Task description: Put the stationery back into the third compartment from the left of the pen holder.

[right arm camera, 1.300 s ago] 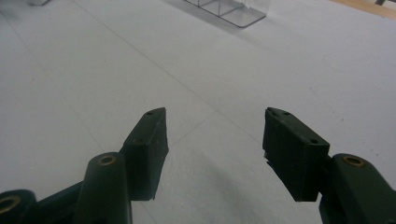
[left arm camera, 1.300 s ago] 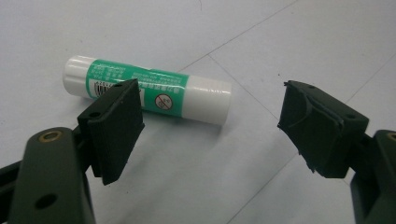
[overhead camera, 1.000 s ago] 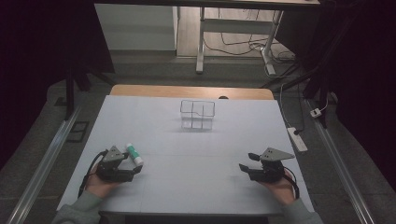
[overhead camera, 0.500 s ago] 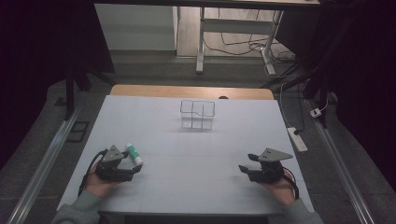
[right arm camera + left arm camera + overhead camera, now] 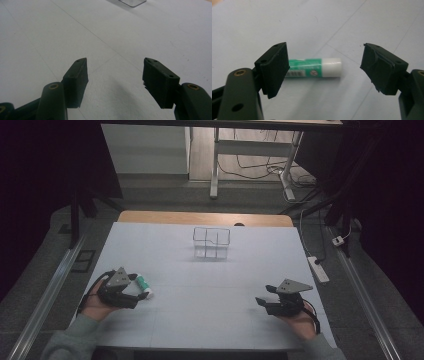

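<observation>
A green-and-white glue stick (image 5: 314,67) lies flat on the white table (image 5: 210,290), its white cap toward the right in the left gripper view. My left gripper (image 5: 323,67) stands open just above it, the stick's labelled end passing behind the left jaw without touching either pad. From above, the stick (image 5: 142,284) lies at the front left, right beside my left gripper (image 5: 134,291). At the front right my right gripper (image 5: 263,304) rests open over bare table; its own camera shows the right gripper (image 5: 115,75) with nothing between the jaws.
A small clear box with compartments (image 5: 211,242) stands at the middle back of the table. A power strip (image 5: 318,268) lies on the floor off the right edge. Metal rails run along both sides of the table.
The left hand and its gripper have risen slightly beside the glue stick. The right gripper has stayed where it was.
</observation>
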A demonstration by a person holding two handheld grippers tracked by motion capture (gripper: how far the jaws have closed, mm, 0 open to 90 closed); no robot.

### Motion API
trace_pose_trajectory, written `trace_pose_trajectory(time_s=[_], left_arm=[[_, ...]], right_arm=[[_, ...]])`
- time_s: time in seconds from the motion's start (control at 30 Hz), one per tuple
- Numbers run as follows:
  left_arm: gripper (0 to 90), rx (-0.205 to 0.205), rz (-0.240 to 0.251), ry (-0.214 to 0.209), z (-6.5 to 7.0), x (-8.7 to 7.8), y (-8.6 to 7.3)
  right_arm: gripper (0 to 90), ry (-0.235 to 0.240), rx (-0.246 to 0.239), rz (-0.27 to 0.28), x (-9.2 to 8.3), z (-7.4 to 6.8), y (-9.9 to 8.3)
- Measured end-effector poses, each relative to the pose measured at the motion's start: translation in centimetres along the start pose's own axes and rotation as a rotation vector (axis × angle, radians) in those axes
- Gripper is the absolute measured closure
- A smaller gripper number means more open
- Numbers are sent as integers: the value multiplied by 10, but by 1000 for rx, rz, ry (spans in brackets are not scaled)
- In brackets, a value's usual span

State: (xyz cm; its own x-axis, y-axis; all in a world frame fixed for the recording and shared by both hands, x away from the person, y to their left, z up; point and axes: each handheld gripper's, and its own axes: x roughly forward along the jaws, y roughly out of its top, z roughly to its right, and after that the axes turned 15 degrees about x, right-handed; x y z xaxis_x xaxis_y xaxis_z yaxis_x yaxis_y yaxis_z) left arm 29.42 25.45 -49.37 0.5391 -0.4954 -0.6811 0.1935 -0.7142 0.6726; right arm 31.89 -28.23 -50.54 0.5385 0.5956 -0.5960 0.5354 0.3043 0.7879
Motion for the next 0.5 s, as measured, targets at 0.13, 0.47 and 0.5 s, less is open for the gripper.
trace_pose_trajectory(time_s=[0.13, 0.47, 0.5], left_arm=[[254, 56, 0, -29, -16, -9, 9], [239, 326, -92, -166, -28, -4, 30], [239, 355, -110, -173, -28, -2, 31]], right_arm=[[360, -3, -10, -2, 0, 0, 0], [359, -12, -19, -11, 1, 0, 0], [359, -13, -19, -10, 1, 0, 0]])
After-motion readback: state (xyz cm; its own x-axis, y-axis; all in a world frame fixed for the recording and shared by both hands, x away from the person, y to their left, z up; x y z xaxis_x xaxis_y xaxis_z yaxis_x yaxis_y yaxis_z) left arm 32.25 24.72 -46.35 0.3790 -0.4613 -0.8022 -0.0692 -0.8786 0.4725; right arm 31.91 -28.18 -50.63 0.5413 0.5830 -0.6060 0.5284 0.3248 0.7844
